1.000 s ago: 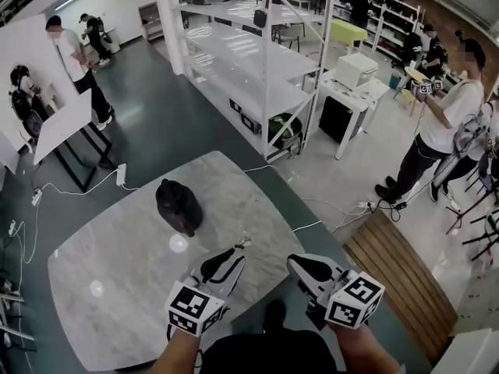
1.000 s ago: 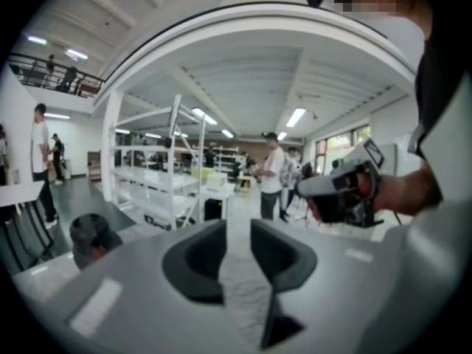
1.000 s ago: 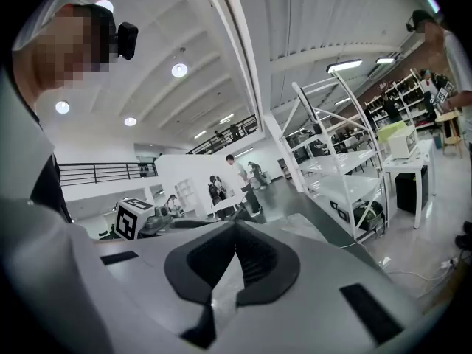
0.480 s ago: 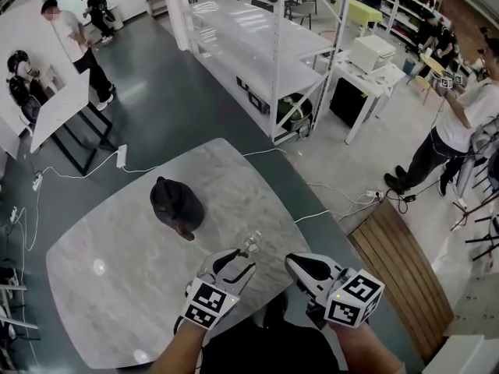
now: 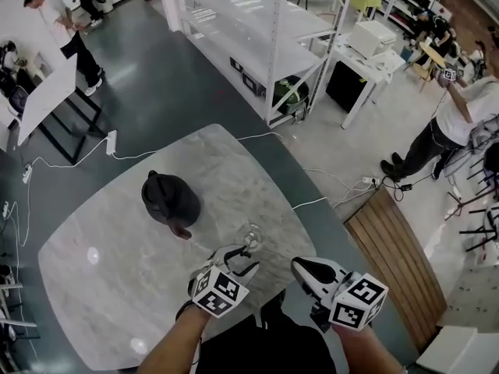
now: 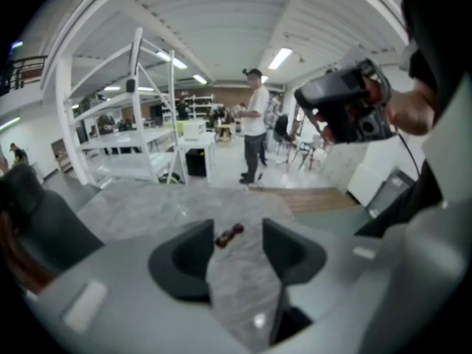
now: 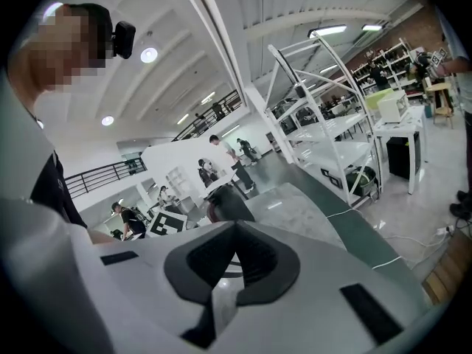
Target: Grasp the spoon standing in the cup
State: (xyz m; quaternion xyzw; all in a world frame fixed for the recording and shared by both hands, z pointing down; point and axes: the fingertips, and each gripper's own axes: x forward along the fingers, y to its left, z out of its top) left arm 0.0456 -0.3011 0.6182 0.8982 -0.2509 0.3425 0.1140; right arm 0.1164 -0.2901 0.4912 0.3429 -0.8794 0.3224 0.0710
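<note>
A clear glass cup (image 5: 251, 234) stands on the marble table (image 5: 117, 287) near its front right edge. I cannot make out the spoon in it in the head view. My left gripper (image 5: 238, 259) sits just short of the cup, and its jaws are opening with nothing pressed between them. In the left gripper view a small dark reddish-brown piece (image 6: 228, 234) shows just beyond the spread tips of the left gripper (image 6: 237, 231). My right gripper (image 5: 300, 265) hovers off the table's right edge. In its own view the right gripper (image 7: 234, 231) has jaws together and nothing in them.
A black cap (image 5: 170, 199) lies on the table left of the cup. White metal shelving (image 5: 265, 45) stands beyond the table, and cables (image 5: 327, 201) run over the floor. A wooden platform (image 5: 390, 263) lies to the right. Several people stand at the room's edges.
The left gripper's jaws have spread wide and it has shifted right toward the glass cup. A slender thing stuck out from its tips a second ago. The right gripper has barely moved.
</note>
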